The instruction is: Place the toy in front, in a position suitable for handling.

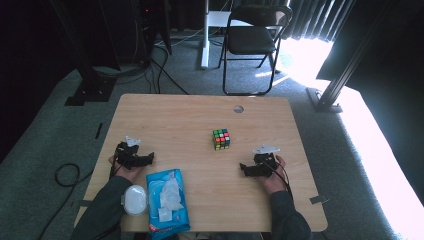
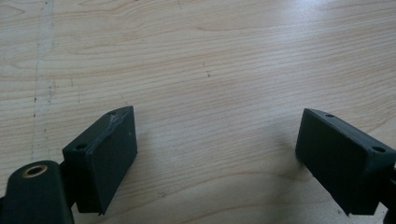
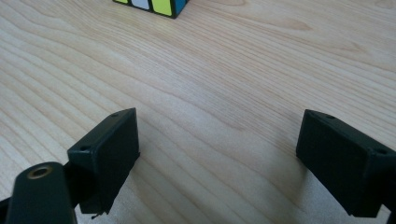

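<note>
Cube (image 1: 221, 139) sits alone just right of the surface's (image 1: 200, 210) middle, at about eleven o'clock from the right gripper (image 1: 245, 169) and well off at about two o'clock from the left gripper (image 1: 148, 159). Both grippers rest low near the person's edge, each with its fingers spread wide and nothing but bare wood between them, as both gripper views show. The right one looks the likelier to go for the cube, whose bottom row (image 3: 150, 6) shows at the top edge of its view. To grip well, I would come in level, square the fingers (image 3: 109, 156) to two opposite flat faces, not the corners, and close gently so no layer twists. A blue wipes pack (image 1: 167, 202), lid (image 1: 135, 199) flipped open, lies at six o'clock from the left gripper; its print is too small to read, and nothing else carries legible writing.
</note>
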`<state>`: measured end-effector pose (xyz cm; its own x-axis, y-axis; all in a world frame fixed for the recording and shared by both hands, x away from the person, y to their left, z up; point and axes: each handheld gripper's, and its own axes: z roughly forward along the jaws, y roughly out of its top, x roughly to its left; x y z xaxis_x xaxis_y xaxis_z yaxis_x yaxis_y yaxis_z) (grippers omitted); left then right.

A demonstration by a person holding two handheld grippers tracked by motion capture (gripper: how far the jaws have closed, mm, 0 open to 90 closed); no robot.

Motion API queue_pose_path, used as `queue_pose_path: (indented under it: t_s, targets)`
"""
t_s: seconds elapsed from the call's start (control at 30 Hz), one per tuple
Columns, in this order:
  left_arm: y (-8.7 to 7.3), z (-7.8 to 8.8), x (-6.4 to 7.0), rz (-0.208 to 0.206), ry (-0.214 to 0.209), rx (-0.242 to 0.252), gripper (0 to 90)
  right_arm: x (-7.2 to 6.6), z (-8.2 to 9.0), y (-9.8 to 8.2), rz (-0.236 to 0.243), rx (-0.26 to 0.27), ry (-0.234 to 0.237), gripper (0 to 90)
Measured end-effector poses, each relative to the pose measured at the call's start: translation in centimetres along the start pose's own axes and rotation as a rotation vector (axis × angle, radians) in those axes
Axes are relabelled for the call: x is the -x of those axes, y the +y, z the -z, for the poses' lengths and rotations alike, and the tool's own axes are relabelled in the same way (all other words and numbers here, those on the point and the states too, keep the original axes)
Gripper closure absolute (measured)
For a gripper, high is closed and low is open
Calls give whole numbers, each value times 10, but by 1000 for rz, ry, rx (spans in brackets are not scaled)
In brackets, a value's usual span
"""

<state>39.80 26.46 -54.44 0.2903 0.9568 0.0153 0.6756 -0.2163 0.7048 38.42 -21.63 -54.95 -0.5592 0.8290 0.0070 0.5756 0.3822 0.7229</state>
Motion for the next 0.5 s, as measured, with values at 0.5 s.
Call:
queue_pose_path:
  t_s: [0.5]
  targets:
    - [1,-1,0,3,4,-1,128,-2,0,0,-12,0,-13,123]
